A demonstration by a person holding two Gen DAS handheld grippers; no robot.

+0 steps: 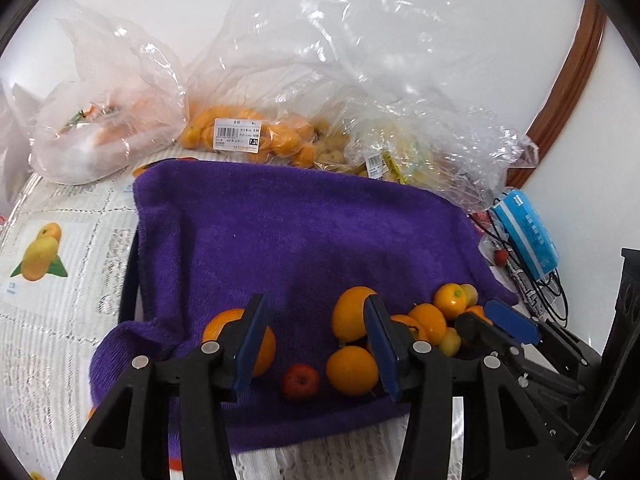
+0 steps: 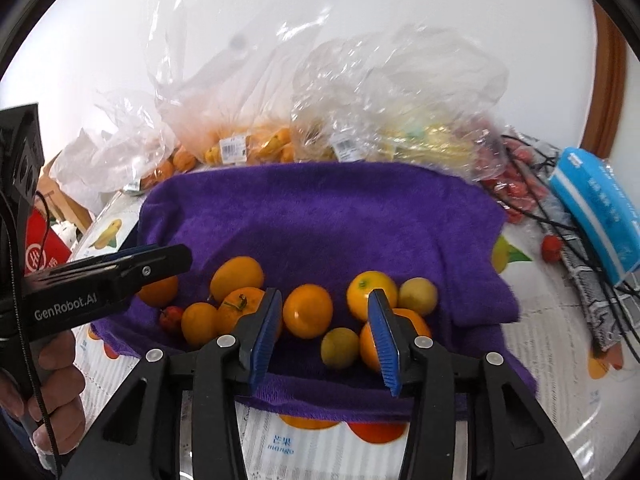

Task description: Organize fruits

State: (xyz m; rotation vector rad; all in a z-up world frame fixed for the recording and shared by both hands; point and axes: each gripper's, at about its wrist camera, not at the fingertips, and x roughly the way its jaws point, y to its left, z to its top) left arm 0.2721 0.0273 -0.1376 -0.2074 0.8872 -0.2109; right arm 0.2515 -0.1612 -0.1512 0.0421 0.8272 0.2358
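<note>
A purple towel (image 1: 300, 232) lies on the table and also shows in the right wrist view (image 2: 320, 216). Several oranges (image 1: 352, 370) (image 2: 307, 311), small yellow-green citrus (image 2: 340, 347) and a small red fruit (image 1: 300, 381) (image 2: 171, 318) sit along its near edge. My left gripper (image 1: 314, 348) is open and empty, just above the red fruit, with an orange (image 1: 240, 340) behind its left finger. My right gripper (image 2: 326, 340) is open and empty over the oranges; it also shows at the right of the left wrist view (image 1: 508, 320). The left gripper shows side-on in the right wrist view (image 2: 160, 258).
Clear plastic bags of oranges (image 1: 248, 136) and other fruit (image 2: 400, 128) stand behind the towel. A blue box (image 1: 528, 232) (image 2: 600, 208), black cables (image 2: 560, 216) and small red fruits (image 2: 516, 196) lie at the right. A fruit-print tablecloth (image 1: 60, 248) covers the table.
</note>
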